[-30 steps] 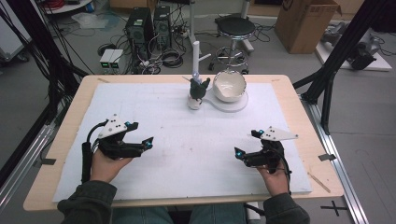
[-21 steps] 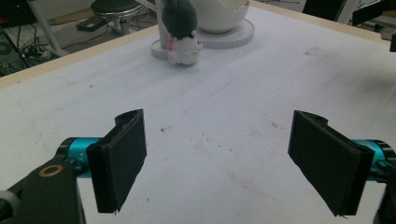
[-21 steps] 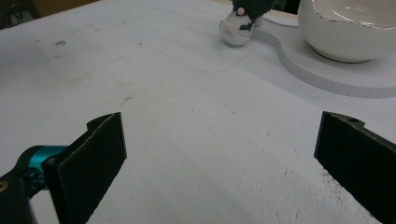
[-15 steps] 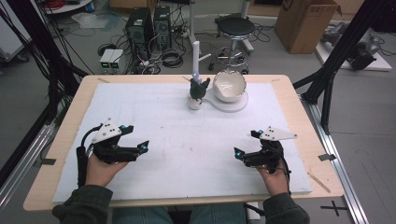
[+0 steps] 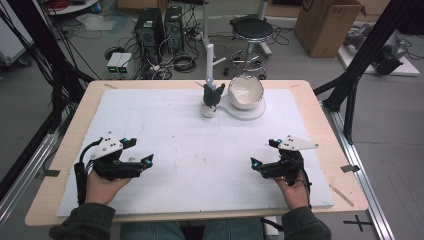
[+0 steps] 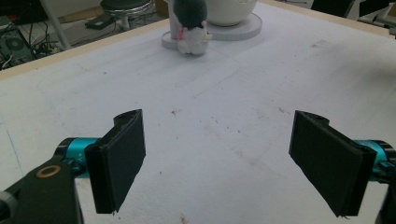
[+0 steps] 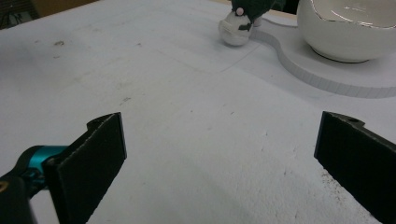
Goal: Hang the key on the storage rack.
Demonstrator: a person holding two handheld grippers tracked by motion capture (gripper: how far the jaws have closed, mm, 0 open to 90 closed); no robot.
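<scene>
Toy (image 7: 240, 21) top cut off, perhaps plush; bowl (image 7: 348, 28) rim cropped.

Lighting: we record even, diffuse overhead light; the white table cover (image 5: 200, 145) is bright, shadows faint. Glare: highlights on the white bowl (image 7: 348, 28). Focus: the 2 gripper views look soft, jaws nearest the lens blurred.

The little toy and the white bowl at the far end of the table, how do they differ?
The toy is small, soft-looking and two-coloured, dark green above and white below; the bowl is larger, glossy and all white. The toy stands upright as a closed lump, while the bowl is hollow and open at the top. The bowl sits on the flat white base; the toy stands at its left edge.
</scene>
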